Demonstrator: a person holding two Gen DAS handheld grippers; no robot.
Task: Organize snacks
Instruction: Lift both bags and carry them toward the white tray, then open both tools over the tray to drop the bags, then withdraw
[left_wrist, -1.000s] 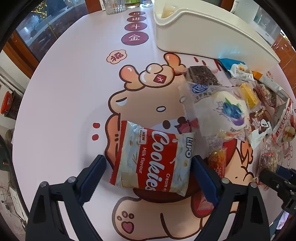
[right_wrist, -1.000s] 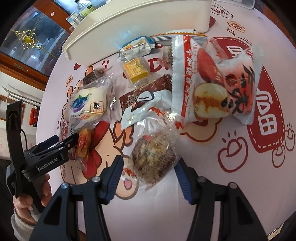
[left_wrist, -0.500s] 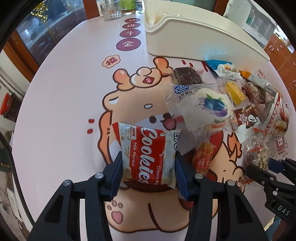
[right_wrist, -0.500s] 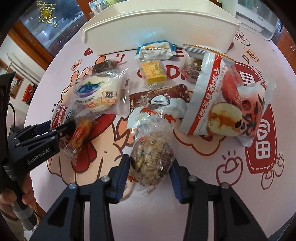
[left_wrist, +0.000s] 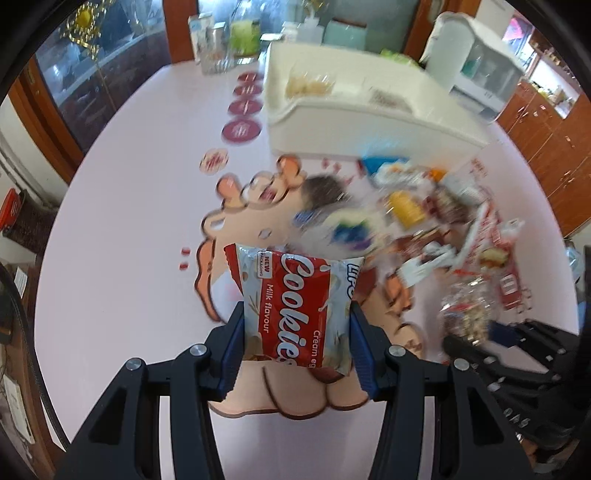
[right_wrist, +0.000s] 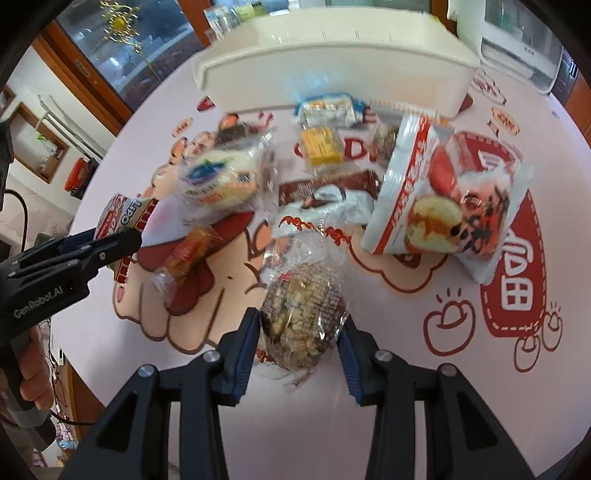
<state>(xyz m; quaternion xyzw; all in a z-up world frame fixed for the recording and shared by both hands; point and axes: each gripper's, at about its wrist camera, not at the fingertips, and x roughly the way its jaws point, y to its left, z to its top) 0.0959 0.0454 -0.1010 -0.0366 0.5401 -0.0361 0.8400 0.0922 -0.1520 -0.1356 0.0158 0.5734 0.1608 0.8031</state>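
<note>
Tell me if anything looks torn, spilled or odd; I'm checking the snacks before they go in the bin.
Nothing looks torn or spilled. The left gripper is shut on the Cookies packet, the right gripper on the clear-wrapped nut snack. The other packets lie in a loose heap before the white bin.

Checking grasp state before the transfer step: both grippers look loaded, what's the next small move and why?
Probably carry both forward to the white bin. The left gripper is shut on the Cookies packet and the right gripper on the nut snack bag; the bin sits just beyond the pile.
</note>
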